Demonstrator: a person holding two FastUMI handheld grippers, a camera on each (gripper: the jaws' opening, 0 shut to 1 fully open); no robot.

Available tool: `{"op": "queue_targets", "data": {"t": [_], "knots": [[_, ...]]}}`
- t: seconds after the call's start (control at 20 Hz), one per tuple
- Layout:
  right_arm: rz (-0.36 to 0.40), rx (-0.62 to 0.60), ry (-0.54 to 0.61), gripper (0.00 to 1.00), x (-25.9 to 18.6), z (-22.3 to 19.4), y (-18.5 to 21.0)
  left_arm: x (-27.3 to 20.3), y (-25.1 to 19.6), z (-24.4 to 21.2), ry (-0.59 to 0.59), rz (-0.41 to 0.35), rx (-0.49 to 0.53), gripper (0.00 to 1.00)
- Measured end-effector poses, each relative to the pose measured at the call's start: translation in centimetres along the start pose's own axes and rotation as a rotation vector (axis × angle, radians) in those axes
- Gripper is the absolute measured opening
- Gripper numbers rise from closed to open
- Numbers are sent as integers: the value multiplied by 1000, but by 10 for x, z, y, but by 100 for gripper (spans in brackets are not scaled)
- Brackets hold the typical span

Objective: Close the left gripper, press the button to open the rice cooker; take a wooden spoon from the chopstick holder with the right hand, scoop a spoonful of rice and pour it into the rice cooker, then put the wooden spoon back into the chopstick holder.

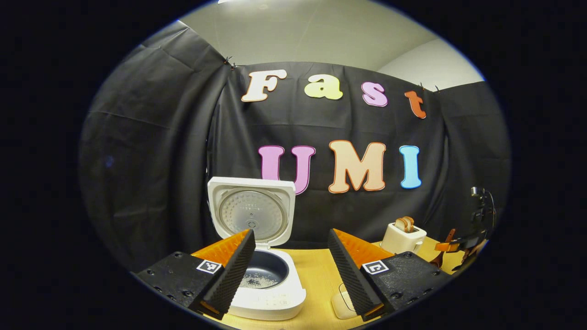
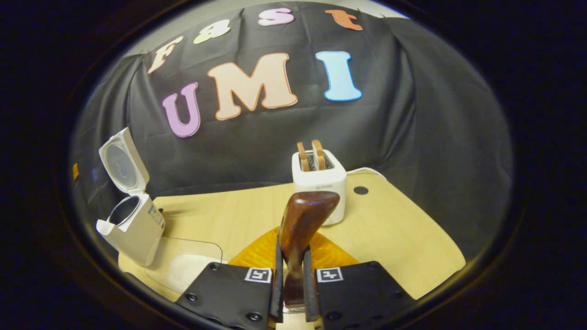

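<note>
The white rice cooker [image 1: 270, 298] stands open with its lid [image 1: 251, 214] upright, and scattered rice grains lie in its dark inner pot [image 1: 265, 271]. My left gripper [image 1: 291, 270] is open in front of it, its left finger overlapping the pot's rim. In the right gripper view the cooker [image 2: 137, 224] stands at the far left. My right gripper [image 2: 292, 256] is shut on the handle of a dark wooden spoon [image 2: 302, 220], whose broad end points up and forward over the table. The right gripper [image 1: 458, 245] also appears far right in the left gripper view.
A white toaster [image 2: 319, 183] with two slices of toast stands at the back of the wooden table [image 2: 403, 247]. A clear container [image 2: 183, 263] holding something white sits just right of the cooker. The black cloth wall closes the back and sides.
</note>
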State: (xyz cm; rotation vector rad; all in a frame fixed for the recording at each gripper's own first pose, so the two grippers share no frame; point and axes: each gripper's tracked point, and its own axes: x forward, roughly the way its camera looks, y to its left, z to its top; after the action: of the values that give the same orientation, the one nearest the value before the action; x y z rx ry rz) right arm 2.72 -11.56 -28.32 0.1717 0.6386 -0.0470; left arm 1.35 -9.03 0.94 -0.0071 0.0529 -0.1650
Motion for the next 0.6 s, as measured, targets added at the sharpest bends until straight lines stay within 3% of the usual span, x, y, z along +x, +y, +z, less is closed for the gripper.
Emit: {"op": "queue_targets", "data": {"t": [0.25, 0.45, 0.6], "knots": [[-2, 99, 111, 21, 7, -48, -12, -3, 0, -1, 12, 5, 9, 95], [-28, 135, 108, 20, 7, -46, -24, -2, -1, 0, 14, 4, 21, 95], [-85, 72, 57, 41, -1, -35, -39, -1, -4, 3, 9, -2, 29, 95]]}}
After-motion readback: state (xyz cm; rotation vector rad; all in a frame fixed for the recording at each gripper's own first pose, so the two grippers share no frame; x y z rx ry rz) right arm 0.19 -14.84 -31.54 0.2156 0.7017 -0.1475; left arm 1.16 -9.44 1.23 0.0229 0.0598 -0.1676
